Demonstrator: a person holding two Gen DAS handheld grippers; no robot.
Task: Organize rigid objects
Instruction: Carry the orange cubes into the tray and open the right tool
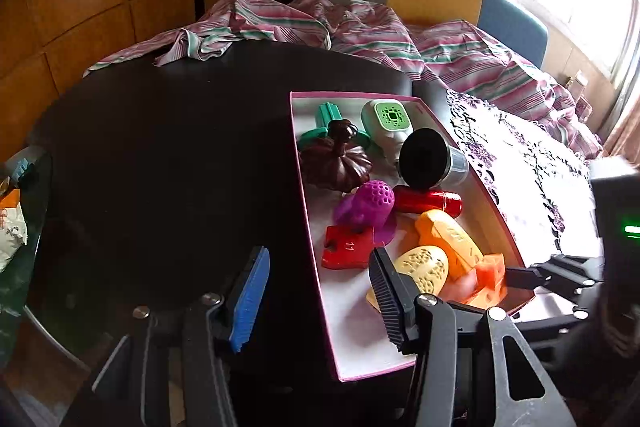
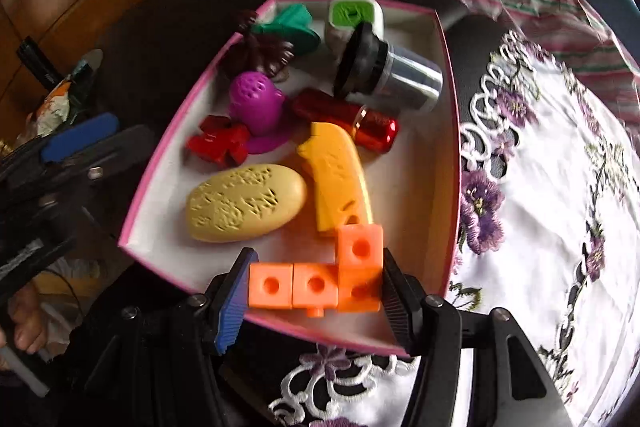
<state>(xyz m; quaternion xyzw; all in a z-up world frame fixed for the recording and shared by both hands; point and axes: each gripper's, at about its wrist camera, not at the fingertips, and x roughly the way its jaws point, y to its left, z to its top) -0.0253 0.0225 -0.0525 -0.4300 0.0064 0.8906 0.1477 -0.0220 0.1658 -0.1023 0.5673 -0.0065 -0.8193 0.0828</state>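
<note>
Hovering over the pink-rimmed box (image 2: 450, 147), right gripper (image 2: 316, 291) pinches the orange cube block (image 2: 316, 281) for dropping in; left gripper (image 1: 318, 297) waits spread, empty.

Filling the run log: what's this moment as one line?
right tongs: shut on orange block piece, over pink box | left tongs: open, empty

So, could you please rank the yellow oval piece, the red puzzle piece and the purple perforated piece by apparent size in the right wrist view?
1. yellow oval piece, though it lies nearest the camera
2. purple perforated piece
3. red puzzle piece, close to the purple one, so unsure
</note>
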